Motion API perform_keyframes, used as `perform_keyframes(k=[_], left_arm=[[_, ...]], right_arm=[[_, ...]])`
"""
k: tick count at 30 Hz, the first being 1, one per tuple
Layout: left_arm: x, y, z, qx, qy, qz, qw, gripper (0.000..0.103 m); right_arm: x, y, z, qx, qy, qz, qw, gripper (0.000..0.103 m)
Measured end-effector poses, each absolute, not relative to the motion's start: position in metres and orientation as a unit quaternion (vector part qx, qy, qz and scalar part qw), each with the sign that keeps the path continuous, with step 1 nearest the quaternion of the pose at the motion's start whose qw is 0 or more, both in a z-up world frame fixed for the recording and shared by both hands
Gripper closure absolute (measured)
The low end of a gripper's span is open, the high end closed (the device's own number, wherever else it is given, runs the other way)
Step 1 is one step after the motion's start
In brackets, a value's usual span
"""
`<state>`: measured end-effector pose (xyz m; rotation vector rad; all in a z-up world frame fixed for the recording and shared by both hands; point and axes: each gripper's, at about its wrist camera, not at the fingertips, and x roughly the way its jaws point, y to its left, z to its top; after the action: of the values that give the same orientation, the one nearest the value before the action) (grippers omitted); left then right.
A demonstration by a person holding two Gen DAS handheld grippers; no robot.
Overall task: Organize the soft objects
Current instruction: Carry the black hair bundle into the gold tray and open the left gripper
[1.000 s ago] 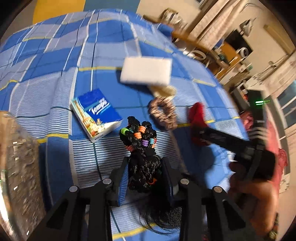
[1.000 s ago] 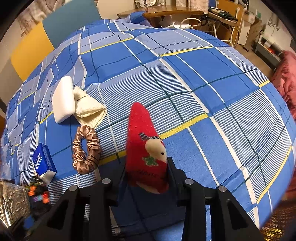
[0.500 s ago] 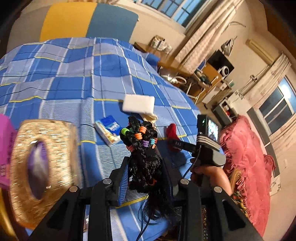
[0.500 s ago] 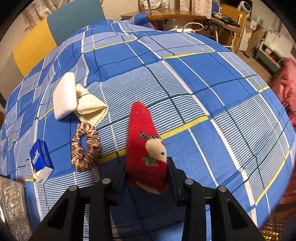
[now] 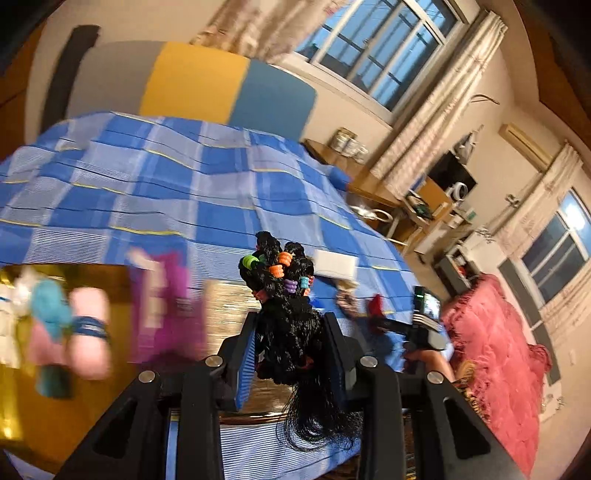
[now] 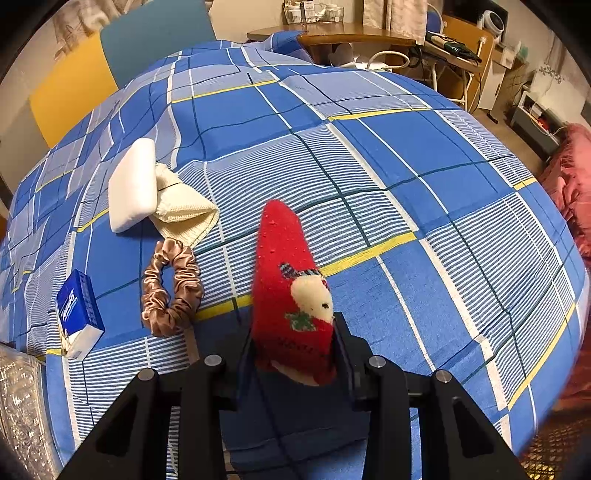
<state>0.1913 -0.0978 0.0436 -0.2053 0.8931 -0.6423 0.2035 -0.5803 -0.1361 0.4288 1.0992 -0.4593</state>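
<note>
Centre-bottom of each wrist view, the left hand-held gripper (image 5: 291, 350) was clamped on a beaded black hairpiece (image 5: 286, 314), the right hand-held gripper (image 6: 295, 354) on a red sock (image 6: 291, 291), both lifted clear of the bed (image 6: 369, 155), likely for sorting.

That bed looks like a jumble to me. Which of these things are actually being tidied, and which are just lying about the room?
Being tidied:
- black braided hairpiece, clamped in the left fingers
- red sock, clamped in the right fingers
- brown scrunchie
- cream cloth
- white sponge
- tissue pack

Just lying about:
- blue checked bedspread
- wooden desk
- pink blanket
</note>
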Motion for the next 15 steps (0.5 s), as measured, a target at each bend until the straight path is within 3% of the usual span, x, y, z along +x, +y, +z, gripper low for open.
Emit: perform_keyframes(k=[8,15], left_arm=[[0.216,-0.012,0.033,-0.097,0.436,-0.245,0.860,0.070],[0.266,0.017,-0.013,-0.060,0.489,-0.222,0.841,0.070]], right_arm=[[0.202,-0.577,-0.134,0.190,0.510,-0.216,0.811,0.065],[0.201,-0.567,-0.114,0.182,0.464,-0.190,0.846,0.067]])
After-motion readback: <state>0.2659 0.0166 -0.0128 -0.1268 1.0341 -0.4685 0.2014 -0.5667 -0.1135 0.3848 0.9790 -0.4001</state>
